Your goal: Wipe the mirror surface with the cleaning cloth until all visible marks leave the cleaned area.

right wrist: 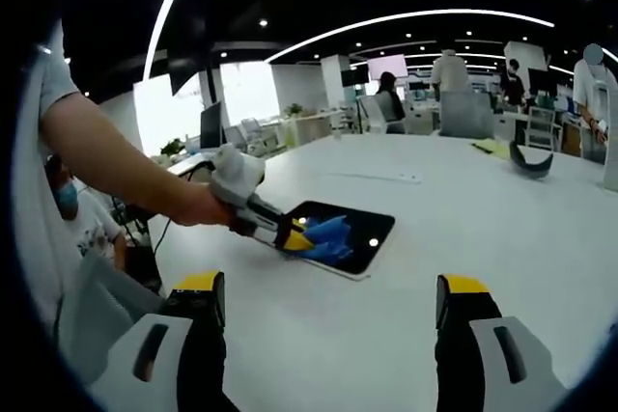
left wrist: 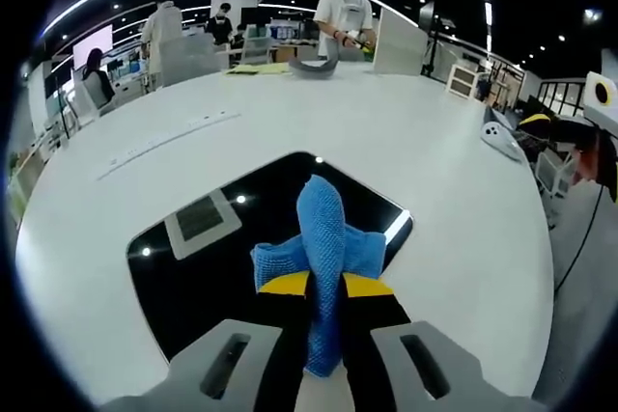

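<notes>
Left gripper (left wrist: pixel 323 320) pinching blue cloth (left wrist: pixel 323 238), cloth pressed on dark mirror (left wrist: pixel 193 277) lying flat on white table (left wrist: pixel 435 161), right gripper (right wrist: pixel 328 320) spread wide, held above table well apart from mirror.

Lighting: bright ceiling strips and spots at 12 o'clock; glare dots on mirror (left wrist: pixel 270 238); edges bowed, soft.
</notes>
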{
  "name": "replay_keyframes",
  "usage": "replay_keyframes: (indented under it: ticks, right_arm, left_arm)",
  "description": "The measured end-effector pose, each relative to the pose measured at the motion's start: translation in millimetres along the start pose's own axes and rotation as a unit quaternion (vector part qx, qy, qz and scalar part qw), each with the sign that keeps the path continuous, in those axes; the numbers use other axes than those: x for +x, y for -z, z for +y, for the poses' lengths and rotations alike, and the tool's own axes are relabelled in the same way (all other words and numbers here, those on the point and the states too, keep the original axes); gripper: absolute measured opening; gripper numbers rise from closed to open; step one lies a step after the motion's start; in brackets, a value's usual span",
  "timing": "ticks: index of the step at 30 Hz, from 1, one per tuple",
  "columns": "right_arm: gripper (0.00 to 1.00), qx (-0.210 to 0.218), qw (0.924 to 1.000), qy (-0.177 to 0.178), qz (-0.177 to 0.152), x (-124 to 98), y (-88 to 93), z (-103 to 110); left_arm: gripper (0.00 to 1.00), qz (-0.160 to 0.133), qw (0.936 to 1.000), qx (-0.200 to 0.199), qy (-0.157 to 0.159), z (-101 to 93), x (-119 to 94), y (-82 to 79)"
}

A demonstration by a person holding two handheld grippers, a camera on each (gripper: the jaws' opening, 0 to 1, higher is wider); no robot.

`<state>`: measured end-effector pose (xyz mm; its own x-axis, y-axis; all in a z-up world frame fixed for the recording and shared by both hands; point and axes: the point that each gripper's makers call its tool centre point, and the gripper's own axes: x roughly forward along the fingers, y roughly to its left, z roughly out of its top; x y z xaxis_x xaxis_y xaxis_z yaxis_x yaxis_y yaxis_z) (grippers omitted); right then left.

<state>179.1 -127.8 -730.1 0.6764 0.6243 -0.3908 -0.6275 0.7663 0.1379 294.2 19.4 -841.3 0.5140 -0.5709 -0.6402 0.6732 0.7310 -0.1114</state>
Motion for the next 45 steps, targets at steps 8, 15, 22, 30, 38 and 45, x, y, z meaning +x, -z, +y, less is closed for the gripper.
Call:
replay_keyframes:
  ticks: [8,15,22,30,38,45]
  right_arm:
    - [0.89,0.001,1.0000,-0.004,0.000,-1,1.5,2]
    - [0.89,0.000,1.0000,-0.005,0.003,-1,2.1,2]
    - [0.89,-0.005,0.9999,-0.013,-0.004,1,-3.8,3]
    - [0.89,-0.008,0.9998,-0.019,-0.009,1,-6.5,4]
    - [0.89,-0.008,0.9997,-0.021,-0.010,-1,-5.7,1]
    - [0.88,-0.011,0.9997,-0.022,-0.007,0,-4.2,-1]
  left_arm:
    - [0.08,0.000,0.9999,-0.010,0.004,0.9,-3,2.4]
    - [0.07,-0.002,1.0000,-0.005,0.003,1.5,-6,5.3]
    - [0.07,0.000,1.0000,-0.008,-0.001,3.0,-11,9.0]
    - [0.07,0.007,1.0000,-0.006,-0.002,5.4,-16,11.9]
    - [0.06,0.011,0.9998,-0.016,-0.001,10.8,-19,14.6]
    - [0.05,0.012,0.9998,-0.015,0.002,13.0,-19,14.6]
